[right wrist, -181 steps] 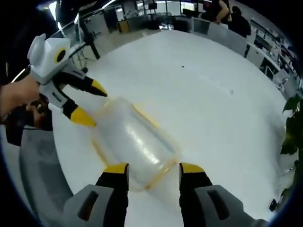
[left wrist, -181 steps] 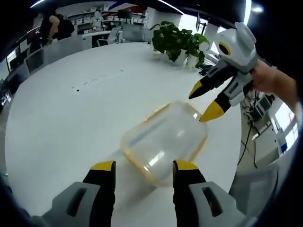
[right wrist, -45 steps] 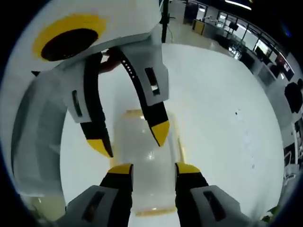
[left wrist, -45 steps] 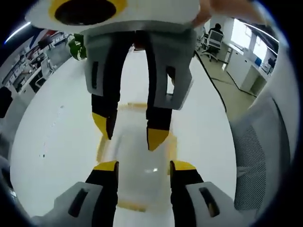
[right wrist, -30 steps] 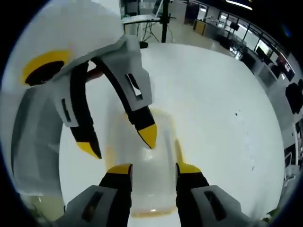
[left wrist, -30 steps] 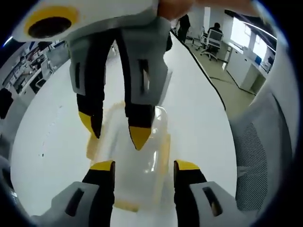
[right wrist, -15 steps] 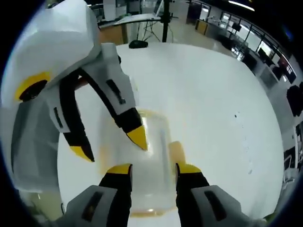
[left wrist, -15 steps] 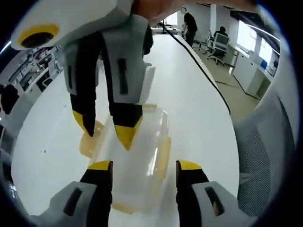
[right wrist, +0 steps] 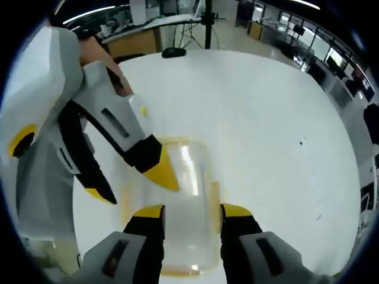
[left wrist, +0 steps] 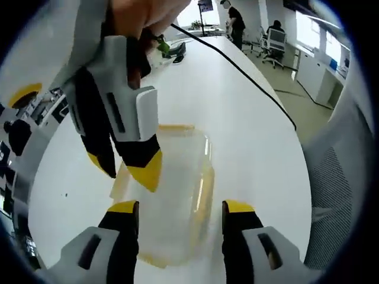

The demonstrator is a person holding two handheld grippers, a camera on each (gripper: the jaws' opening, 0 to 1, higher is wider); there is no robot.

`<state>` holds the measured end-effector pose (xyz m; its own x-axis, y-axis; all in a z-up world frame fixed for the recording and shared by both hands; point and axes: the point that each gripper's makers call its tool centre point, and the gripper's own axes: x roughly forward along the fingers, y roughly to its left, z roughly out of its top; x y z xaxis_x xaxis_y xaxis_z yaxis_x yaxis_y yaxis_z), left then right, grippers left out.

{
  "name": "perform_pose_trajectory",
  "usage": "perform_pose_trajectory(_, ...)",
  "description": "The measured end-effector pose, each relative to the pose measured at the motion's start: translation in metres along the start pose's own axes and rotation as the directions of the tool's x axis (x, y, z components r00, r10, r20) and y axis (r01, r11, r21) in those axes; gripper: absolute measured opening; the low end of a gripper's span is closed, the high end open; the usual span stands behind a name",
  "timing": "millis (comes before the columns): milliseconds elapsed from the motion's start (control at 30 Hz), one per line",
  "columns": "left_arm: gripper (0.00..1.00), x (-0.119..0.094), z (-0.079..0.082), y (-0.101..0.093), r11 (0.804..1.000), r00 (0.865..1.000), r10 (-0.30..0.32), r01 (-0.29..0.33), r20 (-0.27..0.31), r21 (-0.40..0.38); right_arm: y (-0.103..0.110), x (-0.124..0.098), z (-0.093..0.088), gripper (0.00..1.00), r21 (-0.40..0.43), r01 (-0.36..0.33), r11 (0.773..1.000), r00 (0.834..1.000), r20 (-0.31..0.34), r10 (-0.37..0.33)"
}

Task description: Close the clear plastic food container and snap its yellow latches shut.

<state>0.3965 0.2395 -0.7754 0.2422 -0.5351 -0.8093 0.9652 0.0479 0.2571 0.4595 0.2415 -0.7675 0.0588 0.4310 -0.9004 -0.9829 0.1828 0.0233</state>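
The clear plastic container (left wrist: 174, 177) with yellow latches lies on the white table (left wrist: 249, 130), lid on. One yellow latch (left wrist: 205, 189) runs along its right side. My left gripper (left wrist: 180, 207) stands open, jaws either side of the container's near end. My right gripper (left wrist: 123, 171) comes down from the upper left, open, one yellow tip over the container's left edge. In the right gripper view the container (right wrist: 186, 195) lies between the open jaws of my right gripper (right wrist: 190, 211), and my left gripper (right wrist: 130, 183) reaches in from the left, one tip on the lid.
A black cable (left wrist: 249, 71) crosses the table towards its far end. A grey mesh chair (left wrist: 337, 195) stands off the table's right edge. People (left wrist: 235, 23) are at the far end of the room. A black stand (right wrist: 207, 23) rises beyond the table.
In each view the other gripper has swung towards the left side of the container and tilted. The container stays between the near jaws on the table.
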Motion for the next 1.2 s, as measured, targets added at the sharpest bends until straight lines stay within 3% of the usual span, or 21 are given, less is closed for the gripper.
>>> perform_pose_trajectory(167,0.58,0.001,0.002,0.001,0.999,0.999,0.031,-0.03,0.016,-0.045,0.0,0.001,-0.001,0.36,0.008,-0.037,0.999,0.999,-0.014,0.037)
perform_pose_trajectory(367,0.49,0.002,0.001,0.009,0.997,0.997,0.074,-0.075,-0.011,-0.016,0.001,0.003,-0.002,0.36,0.009,-0.072,0.997,0.997,-0.032,0.072)
perform_pose_trajectory(767,0.47,0.004,0.0,0.009,0.997,0.996,0.077,-0.077,-0.039,-0.013,0.0,0.009,-0.002,0.36,0.016,-0.131,0.991,0.986,-0.103,0.132)
perform_pose_trajectory(933,0.43,0.01,0.0,0.01,0.996,0.994,0.092,-0.091,-0.06,0.024,0.001,0.013,-0.004,0.34,0.045,-0.147,0.988,0.982,-0.116,0.151)
perform_pose_trajectory(967,0.43,0.009,0.0,0.011,0.996,0.994,0.091,-0.09,-0.062,0.018,0.001,0.013,-0.004,0.33,0.048,-0.149,0.988,0.981,-0.115,0.154)
perform_pose_trajectory(1000,0.43,0.009,0.001,0.012,0.996,0.994,0.092,-0.091,-0.062,0.018,0.0,0.017,0.001,0.33,0.075,-0.153,0.985,0.985,-0.075,0.158)
perform_pose_trajectory(1033,0.43,0.009,0.001,0.011,0.996,0.993,0.093,-0.093,-0.066,0.017,0.003,0.014,-0.003,0.33,0.142,-0.166,0.976,0.981,-0.079,0.178)
perform_pose_trajectory(1067,0.43,0.008,0.001,0.011,0.996,0.993,0.093,-0.092,-0.068,0.018,0.0,0.014,-0.004,0.33,0.1,-0.177,0.979,0.98,-0.073,0.185)
perform_pose_trajectory(1200,0.43,0.008,0.001,0.01,0.996,0.995,0.089,-0.088,-0.055,0.018,0.003,0.013,-0.003,0.34,0.092,-0.165,0.982,0.983,-0.071,0.172)
